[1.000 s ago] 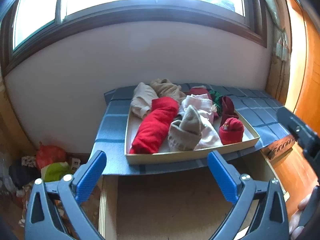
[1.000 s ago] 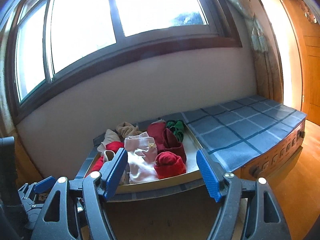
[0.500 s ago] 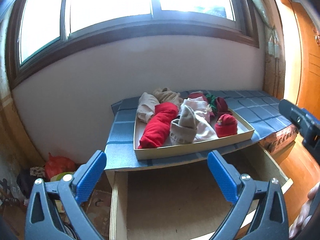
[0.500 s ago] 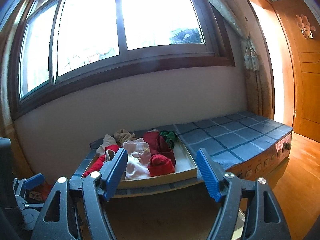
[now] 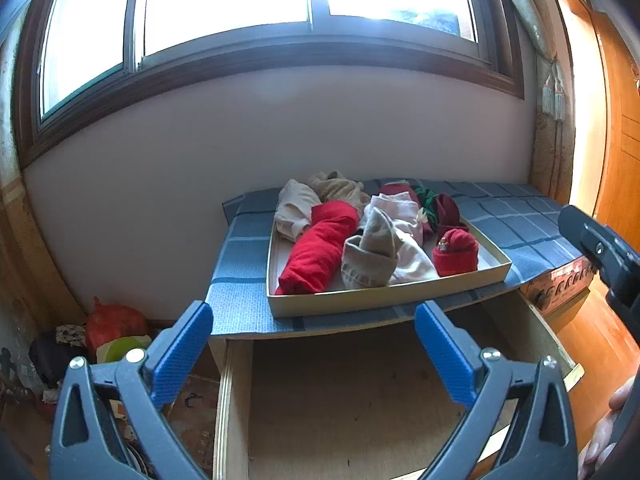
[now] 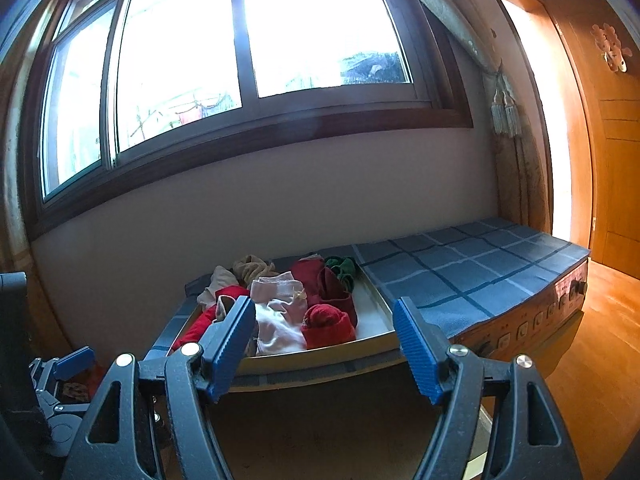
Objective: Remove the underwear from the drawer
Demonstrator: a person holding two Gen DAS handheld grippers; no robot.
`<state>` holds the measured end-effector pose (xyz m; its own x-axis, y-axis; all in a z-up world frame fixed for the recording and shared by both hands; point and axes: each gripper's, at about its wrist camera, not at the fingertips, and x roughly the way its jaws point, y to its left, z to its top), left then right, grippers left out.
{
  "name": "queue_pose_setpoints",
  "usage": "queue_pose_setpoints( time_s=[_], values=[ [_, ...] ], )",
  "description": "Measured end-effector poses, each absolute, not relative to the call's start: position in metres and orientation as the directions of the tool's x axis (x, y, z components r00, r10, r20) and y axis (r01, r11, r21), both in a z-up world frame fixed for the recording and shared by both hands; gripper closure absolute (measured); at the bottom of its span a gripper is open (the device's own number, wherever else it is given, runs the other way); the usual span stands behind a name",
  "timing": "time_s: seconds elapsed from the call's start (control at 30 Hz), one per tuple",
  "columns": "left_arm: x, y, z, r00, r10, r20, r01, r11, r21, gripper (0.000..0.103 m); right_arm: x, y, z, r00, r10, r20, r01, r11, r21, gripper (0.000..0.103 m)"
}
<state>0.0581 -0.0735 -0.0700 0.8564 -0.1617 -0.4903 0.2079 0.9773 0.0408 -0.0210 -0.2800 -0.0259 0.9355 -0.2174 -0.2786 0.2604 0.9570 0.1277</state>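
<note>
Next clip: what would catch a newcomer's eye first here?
The shallow tray heaped with rolled underwear, a bright red roll in front, sits on the blue checked cloth under the window. Below it the pulled-out drawer shows a bare bottom. Both the left gripper and right gripper hang open, holding nothing.

Open drawer [image 5: 340, 396] below my claws: bare wooden floor, room to reach down. Overhanging blue checked top [image 5: 248, 280] roofs its back. Cardboard tray [image 5: 384, 298] piled with rolled garments [image 5: 320, 252] blocks top's near edge. Checked surface right of tray bare.
</note>
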Motion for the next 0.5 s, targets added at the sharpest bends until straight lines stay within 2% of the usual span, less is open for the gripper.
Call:
queue_pose_setpoints(
  time_s=[0.5],
  values=[
    [0.0629,-0.0713,-0.0746,0.852,-0.154,-0.501,0.200,0.979,0.039,0.000,-0.0165,-0.2767,-0.0287,0.934,-0.210,-0.289,0.251,0.962,0.110,0.030]
  ],
)
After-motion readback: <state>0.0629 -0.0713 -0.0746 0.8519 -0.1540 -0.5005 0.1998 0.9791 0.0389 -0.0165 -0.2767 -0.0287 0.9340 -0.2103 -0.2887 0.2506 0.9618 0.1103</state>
